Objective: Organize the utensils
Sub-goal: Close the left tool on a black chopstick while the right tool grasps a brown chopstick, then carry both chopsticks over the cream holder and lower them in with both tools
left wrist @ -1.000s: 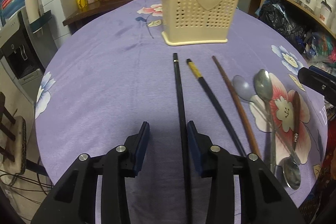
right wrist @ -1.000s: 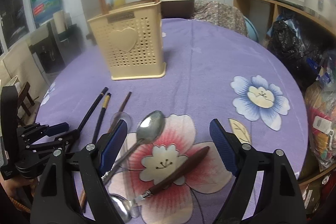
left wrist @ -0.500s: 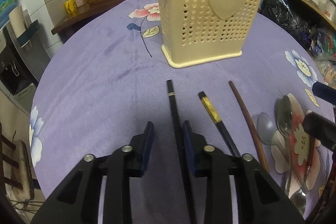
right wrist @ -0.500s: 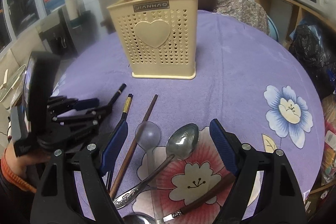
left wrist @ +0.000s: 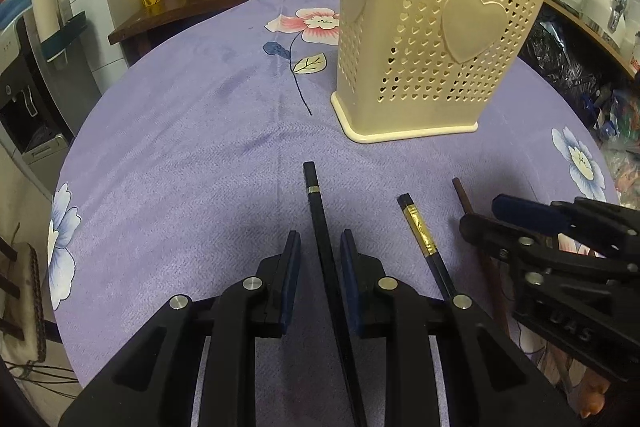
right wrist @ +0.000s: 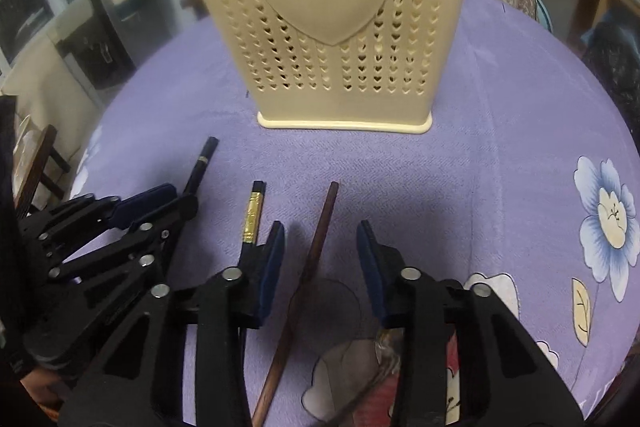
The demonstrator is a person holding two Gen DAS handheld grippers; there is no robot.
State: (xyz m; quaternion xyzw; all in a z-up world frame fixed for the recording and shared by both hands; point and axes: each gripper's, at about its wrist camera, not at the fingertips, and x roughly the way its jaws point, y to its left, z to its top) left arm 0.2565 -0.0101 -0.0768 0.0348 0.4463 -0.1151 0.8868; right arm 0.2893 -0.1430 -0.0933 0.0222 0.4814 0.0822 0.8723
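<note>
Three chopsticks are laid side by side on the purple flowered tablecloth (left wrist: 192,147), all short of the cream perforated utensil holder (left wrist: 424,39), which is taken as the landmark and is stood upright on the cloth.

Item 1, leftmost: black chopstick with a thin silver band (left wrist: 320,227), its tip pointed toward the holder's left corner and kept well apart from its base. It is straddled by the left gripper (left wrist: 320,247), whose blue-padded jaws are parted on either side of the stick with a narrow gap showing at each side; no contact is visible, so the tool is recorded as unclenched.

Item 2, middle: black chopstick with a gold wrap (left wrist: 420,235), tip directed at the holder's front face, laid between items 1 and 3.

Item 3, rightmost: brown wooden chopstick (right wrist: 316,247), tip aimed at the middle of the holder's front. It is flanked by the right gripper (right wrist: 320,239), whose jaws are spread wide, neither pad touching the stick.

Item 4: clear plastic spoon (right wrist: 332,307), its bowl seen under the right gripper, farther from the holder than the chopstick tips, beside the brown stick.

Utensil handles are seen protruding above the holder's rim in the left wrist view.
</note>
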